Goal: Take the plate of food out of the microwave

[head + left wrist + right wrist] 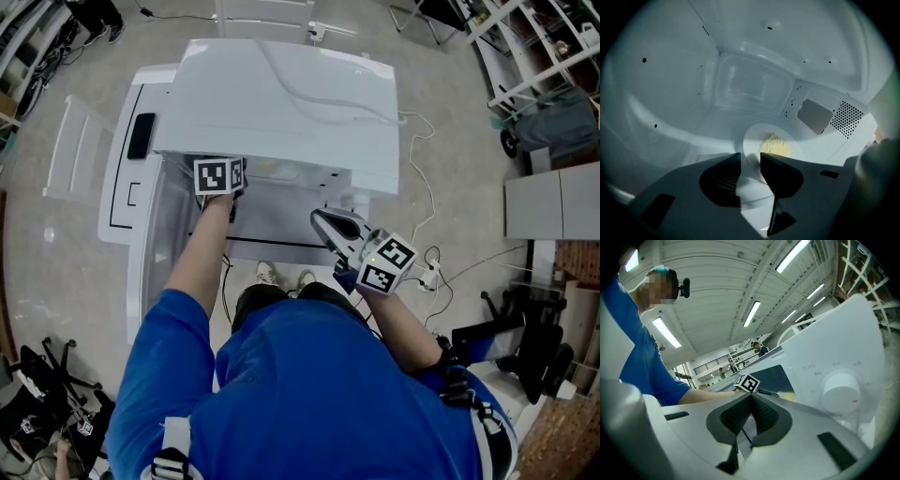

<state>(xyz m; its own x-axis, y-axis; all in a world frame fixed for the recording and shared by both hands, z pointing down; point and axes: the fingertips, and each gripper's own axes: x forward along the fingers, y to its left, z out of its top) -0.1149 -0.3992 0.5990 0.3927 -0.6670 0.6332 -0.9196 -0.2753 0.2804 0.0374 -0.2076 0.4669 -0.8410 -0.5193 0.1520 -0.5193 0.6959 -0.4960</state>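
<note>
The white microwave [281, 94] stands below me with its door [155, 253] swung open to the left. Inside, a white plate [752, 140] holding yellow food [774, 145] rests on the cavity floor. My left gripper [750, 161] reaches into the cavity; its jaws stand open, the plate's near rim lies in the gap and the pads are not pressing on it. From the head view only its marker cube [218, 175] shows at the opening. My right gripper [319, 217] hovers outside, in front of the control panel, shut and empty [751, 397].
The microwave's round dial [840, 392] is just right of the right gripper. A white cable [427, 187] trails down the microwave's right side to a power strip [429, 274]. A grey cabinet [553, 202] and shelving [534, 56] stand to the right, a chair base [47, 375] at lower left.
</note>
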